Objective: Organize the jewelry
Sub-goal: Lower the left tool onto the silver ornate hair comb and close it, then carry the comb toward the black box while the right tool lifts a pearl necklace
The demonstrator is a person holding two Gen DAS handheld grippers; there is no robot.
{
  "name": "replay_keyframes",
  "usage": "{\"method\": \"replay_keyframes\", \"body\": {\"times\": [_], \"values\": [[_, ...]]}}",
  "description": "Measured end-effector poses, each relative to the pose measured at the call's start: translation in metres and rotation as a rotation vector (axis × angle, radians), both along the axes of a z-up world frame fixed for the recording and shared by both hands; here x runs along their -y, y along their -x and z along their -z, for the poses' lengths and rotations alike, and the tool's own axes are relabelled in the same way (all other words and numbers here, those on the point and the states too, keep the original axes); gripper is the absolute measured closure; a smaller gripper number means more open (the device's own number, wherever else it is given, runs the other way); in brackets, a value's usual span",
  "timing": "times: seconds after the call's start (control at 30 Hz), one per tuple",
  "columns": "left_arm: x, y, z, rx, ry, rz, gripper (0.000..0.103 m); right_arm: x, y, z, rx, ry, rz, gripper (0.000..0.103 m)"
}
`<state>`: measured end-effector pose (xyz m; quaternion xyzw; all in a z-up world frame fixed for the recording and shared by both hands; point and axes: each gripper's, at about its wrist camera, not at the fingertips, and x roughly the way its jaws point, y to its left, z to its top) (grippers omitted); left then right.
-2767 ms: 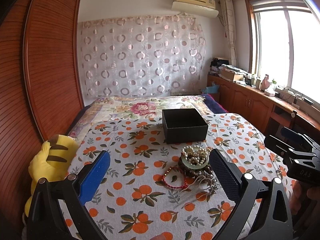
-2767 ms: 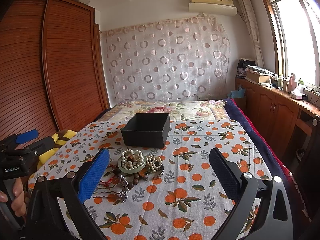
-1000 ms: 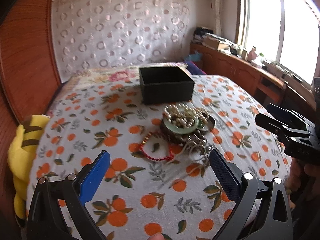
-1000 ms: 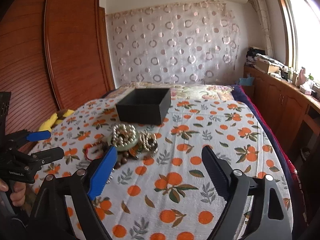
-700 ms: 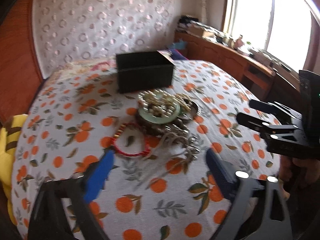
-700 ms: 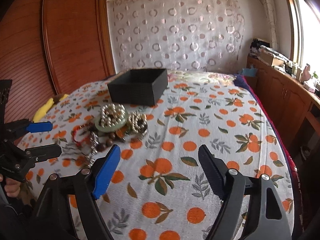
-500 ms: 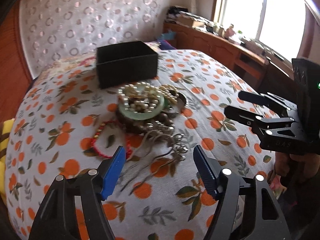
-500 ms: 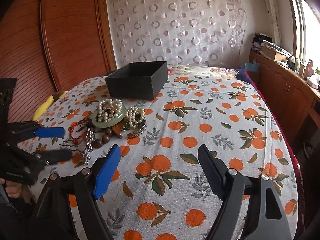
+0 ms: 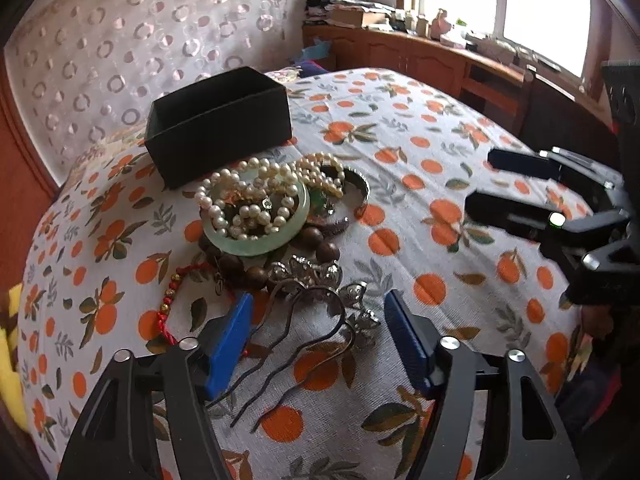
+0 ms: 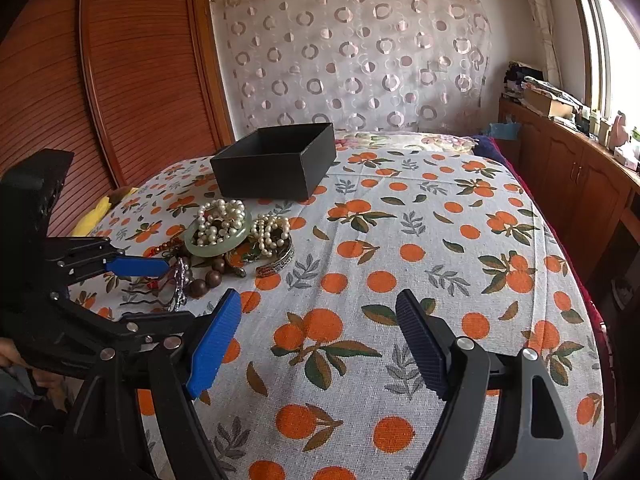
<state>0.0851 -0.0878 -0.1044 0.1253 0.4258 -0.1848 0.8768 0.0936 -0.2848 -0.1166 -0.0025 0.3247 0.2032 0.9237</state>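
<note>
Sorting: a heap of jewelry lies on a bed [image 10: 400,208] under an orange-print cover, just near of a black box [image 9: 218,124].
Box: open-topped, upright, on the far left part of the bed; nothing shows inside it from either view.
Heap: a green bangle [image 9: 256,222] lies flat with a pearl string [image 9: 240,200] piled in and over it; a second pearl coil [image 9: 320,172] and a metal cuff [image 9: 358,192] lie just right of it.
Beads: brown wooden beads [image 9: 320,244] curl under the near edge of the bangle, touching it.
Cord: a red bracelet [image 9: 168,308] lies left of the beads, partly under the left pad.
Hairpins: two silver-headed dark hairpins [image 9: 316,320] lie nearest, prongs pointing near.
Left tongs [image 9: 318,328]: tilted down over the near edge of the heap, jaws have just been closing and now stand part open, the hairpins between the pads; I cannot tell whether the blue pad [image 9: 228,340] touches a prong, the other pad stands apart.
Right tongs [image 10: 320,344]: wide open, empty, over bare cover right of the heap and well apart from it.
Person: a hand [image 10: 16,354] holds the left tongs' grip at the near left edge of the right view.
</note>
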Motion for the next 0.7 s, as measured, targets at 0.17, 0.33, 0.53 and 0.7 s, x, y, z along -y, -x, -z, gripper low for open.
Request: {"method": "replay_keyframes", "body": {"times": [0.17,0.33,0.53,0.7], "values": [[-0.005,0.006,-0.004,0.027,0.009,-0.004,0.050,0.000,0.000,0.000,0.003,0.011,0.000,0.022],[-0.020,0.010,-0.016,0.054,0.065,-0.041,0.051,-0.007,0.002,-0.001,0.005,0.046,0.001,0.022],[-0.040,0.018,-0.040,0.114,0.129,-0.084,0.051,-0.021,-0.006,-0.007,-0.018,0.023,-0.058,0.026],[-0.052,0.016,-0.048,0.134,0.136,-0.110,0.051,-0.043,-0.020,-0.024,-0.006,0.017,-0.115,0.043]]}}
